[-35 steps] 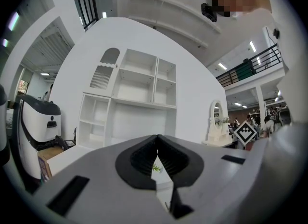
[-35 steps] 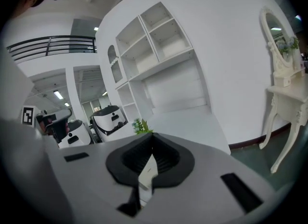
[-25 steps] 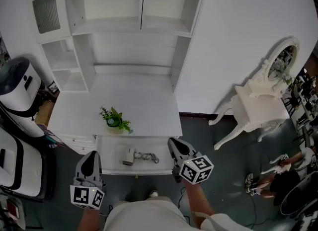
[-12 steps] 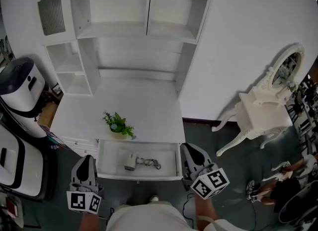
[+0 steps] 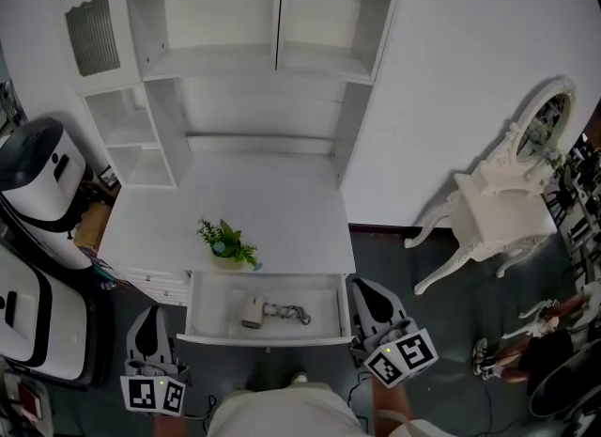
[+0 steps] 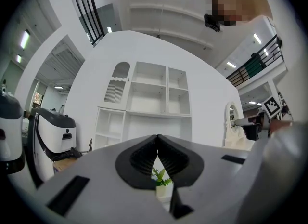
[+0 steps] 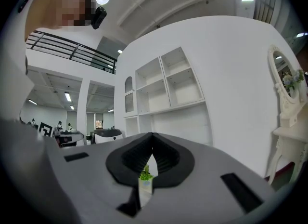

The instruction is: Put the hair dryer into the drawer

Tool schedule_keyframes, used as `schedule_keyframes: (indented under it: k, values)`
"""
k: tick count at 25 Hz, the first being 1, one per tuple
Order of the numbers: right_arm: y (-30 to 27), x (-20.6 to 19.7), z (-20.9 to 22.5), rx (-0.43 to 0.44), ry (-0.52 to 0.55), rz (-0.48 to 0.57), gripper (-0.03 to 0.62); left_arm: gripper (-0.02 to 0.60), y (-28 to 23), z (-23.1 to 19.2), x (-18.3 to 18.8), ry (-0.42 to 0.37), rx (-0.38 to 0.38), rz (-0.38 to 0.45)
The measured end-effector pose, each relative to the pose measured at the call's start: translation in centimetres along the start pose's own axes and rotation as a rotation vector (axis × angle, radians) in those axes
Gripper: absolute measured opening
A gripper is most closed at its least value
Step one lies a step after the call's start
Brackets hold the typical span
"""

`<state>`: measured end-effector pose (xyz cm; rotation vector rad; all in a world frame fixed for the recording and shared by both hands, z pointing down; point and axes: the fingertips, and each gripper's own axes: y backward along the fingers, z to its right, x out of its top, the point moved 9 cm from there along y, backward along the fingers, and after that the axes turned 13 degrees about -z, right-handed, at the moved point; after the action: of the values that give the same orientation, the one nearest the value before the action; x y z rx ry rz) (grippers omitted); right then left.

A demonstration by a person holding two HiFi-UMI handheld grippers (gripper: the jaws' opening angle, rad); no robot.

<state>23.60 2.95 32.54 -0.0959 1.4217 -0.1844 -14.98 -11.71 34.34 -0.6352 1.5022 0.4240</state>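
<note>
Count: one hair dryer (image 5: pixel 251 312), one open drawer (image 5: pixel 268 338), one potted plant (image 5: pixel 228 241), two hand-held grippers.
Hair dryer: is lying inside the drawer, left of its middle, with its cord (image 5: pixel 289 313) trailing right along the drawer floor.
Left hand-held gripper (image 5: pixel 150 318): is hovering just off the drawer's left front corner, pointing roughly level; jaws together, nothing between them.
Right hand-held gripper (image 5: pixel 362 289): is hovering just beside the drawer's right wall, roughly level; jaws together, empty.
Plant: is standing on the bench (image 5: pixel 282 200), just behind the drawer's left half.
Around: a white dressing table (image 5: pixel 498 205) with a mirror is standing well right of the drawer; two white machines (image 5: pixel 38 177) are sitting well left of it.
</note>
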Motion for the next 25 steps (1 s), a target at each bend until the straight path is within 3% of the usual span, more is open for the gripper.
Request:
schedule_keyframes:
  k: [25]
  values:
    - [-2.4, 0.0, -1.8, -0.008, 0.001, 0.0, 0.011, 0.017, -1.7, -2.0, -0.4, 0.022, -0.041, -0.003]
